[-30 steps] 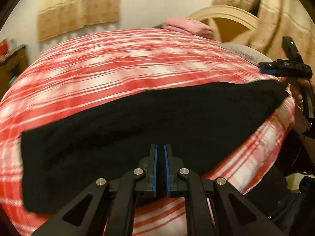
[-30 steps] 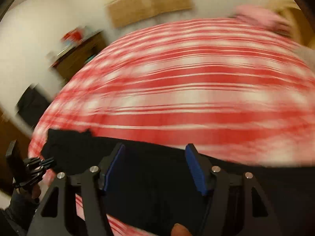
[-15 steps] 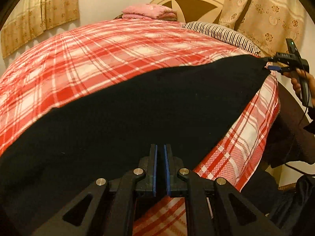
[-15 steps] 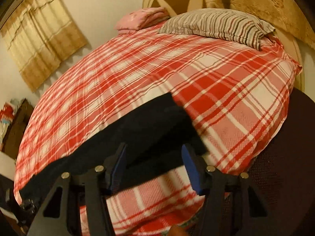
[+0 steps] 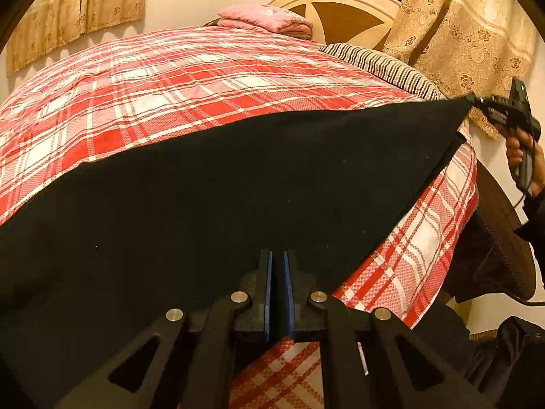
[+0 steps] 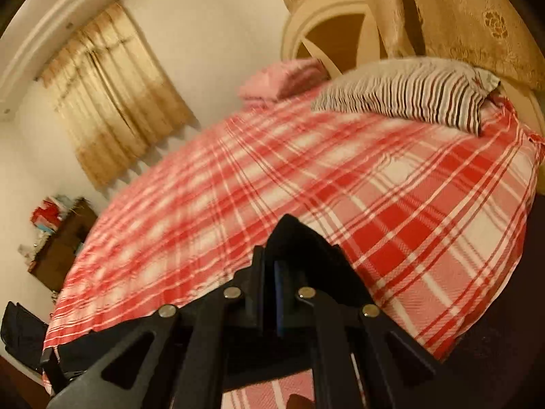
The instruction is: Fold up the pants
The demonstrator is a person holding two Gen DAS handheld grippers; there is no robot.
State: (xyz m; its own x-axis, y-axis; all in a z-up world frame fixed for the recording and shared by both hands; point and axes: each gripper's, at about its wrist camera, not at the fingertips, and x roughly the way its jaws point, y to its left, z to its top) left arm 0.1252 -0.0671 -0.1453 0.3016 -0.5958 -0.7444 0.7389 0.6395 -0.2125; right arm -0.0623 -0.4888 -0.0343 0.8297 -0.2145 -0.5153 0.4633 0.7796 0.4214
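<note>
The black pants (image 5: 218,197) are stretched out as a long dark band above the red plaid bed (image 5: 190,78). My left gripper (image 5: 276,266) is shut on the near edge of the pants. My right gripper (image 6: 272,266) is shut on the other end of the pants (image 6: 306,248), which bunch up into a peak over its fingers. In the left wrist view the right gripper (image 5: 477,100) shows at the far right, holding the raised corner of the pants, with the person's hand behind it.
A striped pillow (image 6: 408,95) and a folded pink blanket (image 5: 265,20) lie at the head of the bed by the round headboard (image 5: 340,10). Curtains (image 6: 112,102) hang on the wall. A wooden side cabinet (image 6: 58,245) stands at the left.
My right gripper has shut on the end of the pants and lifted it. The pants are now pulled taut between both grippers and raised off the bed.
</note>
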